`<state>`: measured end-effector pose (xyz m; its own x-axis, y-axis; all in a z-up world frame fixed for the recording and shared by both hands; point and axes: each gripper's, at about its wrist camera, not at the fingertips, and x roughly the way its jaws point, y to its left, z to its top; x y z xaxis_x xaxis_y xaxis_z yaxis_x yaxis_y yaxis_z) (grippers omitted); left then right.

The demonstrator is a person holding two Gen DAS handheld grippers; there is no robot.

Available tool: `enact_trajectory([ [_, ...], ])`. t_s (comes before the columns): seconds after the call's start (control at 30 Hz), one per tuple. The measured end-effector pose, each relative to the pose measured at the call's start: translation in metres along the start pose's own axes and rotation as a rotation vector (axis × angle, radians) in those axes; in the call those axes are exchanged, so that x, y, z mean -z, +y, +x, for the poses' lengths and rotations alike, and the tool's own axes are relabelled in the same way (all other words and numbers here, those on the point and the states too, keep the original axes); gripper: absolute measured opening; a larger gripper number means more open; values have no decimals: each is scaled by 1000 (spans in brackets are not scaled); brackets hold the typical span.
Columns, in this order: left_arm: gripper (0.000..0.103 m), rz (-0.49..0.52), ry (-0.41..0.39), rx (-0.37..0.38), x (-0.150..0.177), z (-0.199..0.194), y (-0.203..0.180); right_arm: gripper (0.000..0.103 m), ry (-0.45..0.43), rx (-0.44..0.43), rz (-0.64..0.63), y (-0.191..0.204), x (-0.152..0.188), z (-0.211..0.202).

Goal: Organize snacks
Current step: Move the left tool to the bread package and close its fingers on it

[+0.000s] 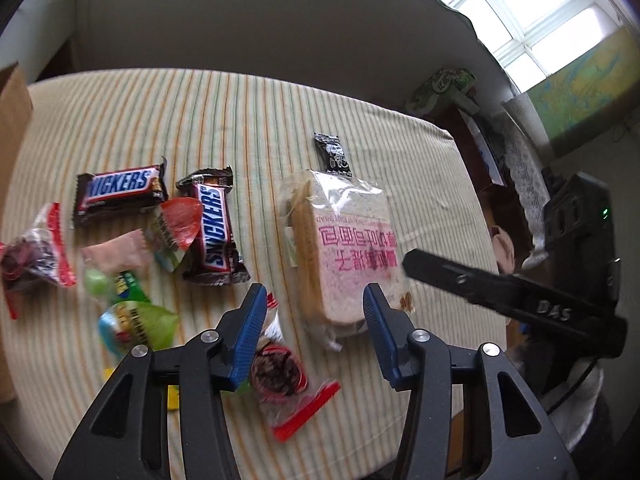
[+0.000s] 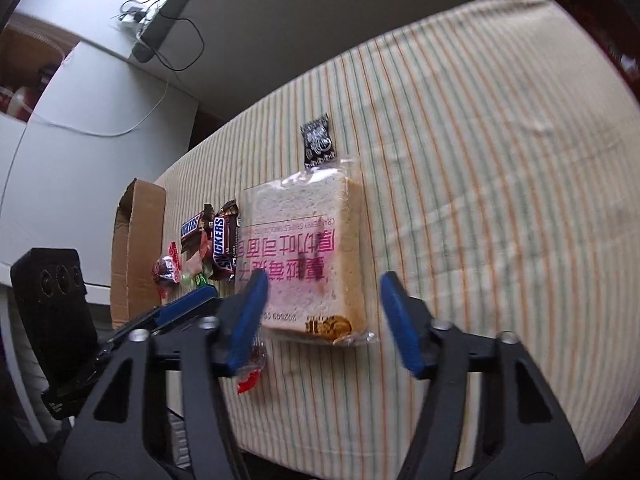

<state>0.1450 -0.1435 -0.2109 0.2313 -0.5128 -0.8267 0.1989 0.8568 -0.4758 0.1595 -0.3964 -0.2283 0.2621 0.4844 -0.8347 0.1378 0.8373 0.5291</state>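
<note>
A wrapped slice of bread with pink print [image 1: 348, 252] lies on the striped cloth; it also shows in the right wrist view [image 2: 308, 256]. A small black sachet [image 1: 333, 155] [image 2: 319, 141] lies just beyond it. Two Snickers bars [image 1: 120, 194] [image 1: 214, 228] and several small sweets [image 1: 132, 304] lie to the left. A red-edged clear packet [image 1: 280, 372] lies under my left gripper [image 1: 316, 312], which is open and empty, hovering over the bread's near edge. My right gripper [image 2: 324, 292] is open and empty above the bread's near end.
The striped tablecloth [image 1: 200, 120] covers the table. A cardboard box [image 2: 138, 248] stands at the table's left end, left of the snacks. The right gripper's body [image 1: 520, 300] reaches in from the right. Shelves and clutter [image 1: 480, 140] stand beyond the table's right edge.
</note>
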Motion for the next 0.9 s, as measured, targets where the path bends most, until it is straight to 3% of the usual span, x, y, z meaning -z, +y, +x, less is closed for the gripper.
enact_trajectory([
  [0.23, 49, -33, 38, 15, -6, 16, 6, 52, 19, -37, 46, -6, -9, 19],
  [0.9, 49, 50, 86, 57, -12, 32, -7, 48, 64, -132, 145, -25, -14, 34],
])
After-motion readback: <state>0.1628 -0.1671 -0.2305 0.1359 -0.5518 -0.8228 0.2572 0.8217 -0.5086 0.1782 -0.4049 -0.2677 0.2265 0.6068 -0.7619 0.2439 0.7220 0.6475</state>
